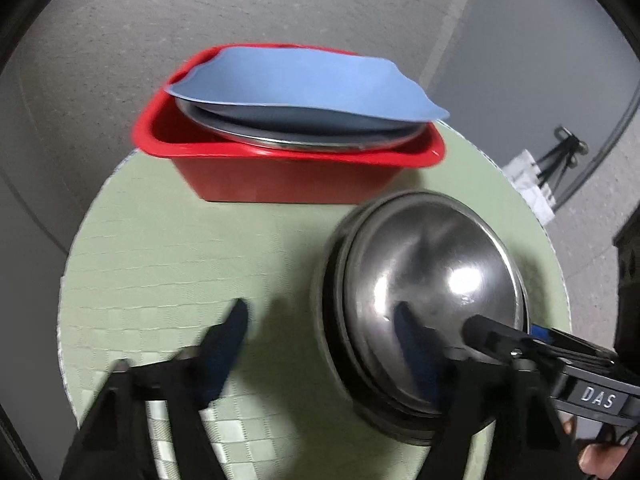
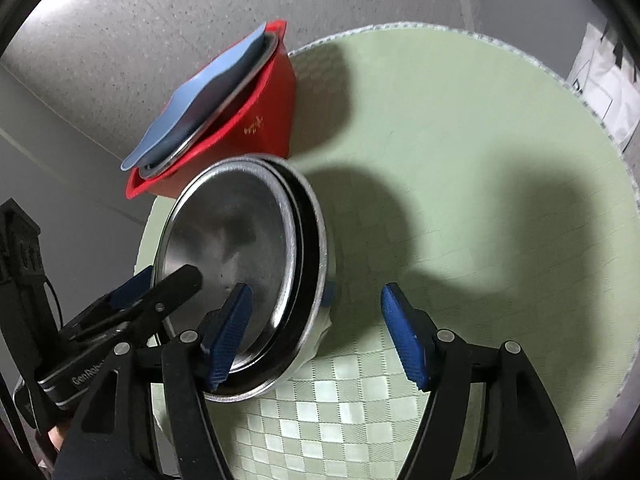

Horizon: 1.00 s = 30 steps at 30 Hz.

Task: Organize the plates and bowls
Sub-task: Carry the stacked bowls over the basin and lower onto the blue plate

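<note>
**Both my grippers at the stack of steel plates**

On the round table with the pale green checked cloth [image 1: 168, 248] a stack of steel plates [image 1: 424, 280] is tipped up on edge, its shiny face turned toward my left camera. My left gripper [image 1: 320, 328] has its fingers wide apart: one blue-padded finger lies over the cloth, the other reaches across the lower face of the plates, though I cannot tell whether it touches them. My right gripper [image 2: 316, 308] is also spread wide. Its left pad [image 2: 228, 332] sits against the lower rim of the stack, and its right pad [image 2: 404, 336] stands well clear over the cloth, so nothing is pinched.

Behind the stack, at the far edge of the table, sits a red plastic tub [image 1: 288, 176]. Inside it lies a steel plate [image 1: 304, 140], with a blue mat [image 1: 304, 80] resting on top and overhanging the tub's rim. The tub is just beside the tilted stack in the right wrist view [image 2: 276, 120].
</note>
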Tool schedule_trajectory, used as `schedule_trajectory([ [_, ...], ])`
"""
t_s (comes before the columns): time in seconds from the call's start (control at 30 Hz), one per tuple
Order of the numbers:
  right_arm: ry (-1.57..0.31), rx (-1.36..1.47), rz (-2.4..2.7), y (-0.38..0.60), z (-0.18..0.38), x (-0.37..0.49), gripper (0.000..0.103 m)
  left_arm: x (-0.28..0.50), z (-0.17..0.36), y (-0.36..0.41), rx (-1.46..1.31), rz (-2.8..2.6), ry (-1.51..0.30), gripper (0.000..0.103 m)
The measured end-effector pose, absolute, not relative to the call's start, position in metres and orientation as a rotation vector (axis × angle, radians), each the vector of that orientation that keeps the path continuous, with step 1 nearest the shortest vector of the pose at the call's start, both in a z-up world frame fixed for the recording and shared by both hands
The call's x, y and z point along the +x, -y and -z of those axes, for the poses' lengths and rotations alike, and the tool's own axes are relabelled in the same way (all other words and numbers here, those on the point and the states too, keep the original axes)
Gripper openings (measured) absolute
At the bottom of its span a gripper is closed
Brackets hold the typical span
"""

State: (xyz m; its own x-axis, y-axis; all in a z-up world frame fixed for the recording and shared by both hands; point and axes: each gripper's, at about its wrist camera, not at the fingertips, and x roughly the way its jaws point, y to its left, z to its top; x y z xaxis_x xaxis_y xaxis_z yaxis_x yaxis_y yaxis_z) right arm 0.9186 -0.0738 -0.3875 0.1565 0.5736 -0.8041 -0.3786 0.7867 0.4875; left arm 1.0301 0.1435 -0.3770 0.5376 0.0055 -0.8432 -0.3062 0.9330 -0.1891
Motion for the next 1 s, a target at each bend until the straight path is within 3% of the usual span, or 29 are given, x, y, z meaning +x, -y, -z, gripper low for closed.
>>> schedule_trajectory([
  [0.07, -1.254, 0.198, -0.704, 0.073, 0.391, 0.921, 0.05, 1.034, 0.38, -0.142, -0.336, -0.146, -1.005, 0.035],
  [0.13, -1.266, 0.219, -0.738, 0.07, 0.393, 0.924, 0.042, 1.036, 0.38, -0.141, -0.325, -0.139, -0.997, 0.034],
  [0.3, -1.27, 0.216, -0.725, 0.073, 0.394, 0.925, 0.035, 1.034, 0.373, -0.139, -0.292, -0.134, -0.982, 0.033],
  [0.7, -1.15, 0.259, -0.716, 0.107, 0.333, 0.922, 0.03, 1.024, 0.301, -0.128, -0.256, -0.034, -0.835, 0.032],
  [1.0, -1.019, 0.24, -0.731, 0.074, 0.267, 0.956, 0.03, 1.041, 0.247, -0.19, -0.284, -0.04, -0.739, 0.032],
])
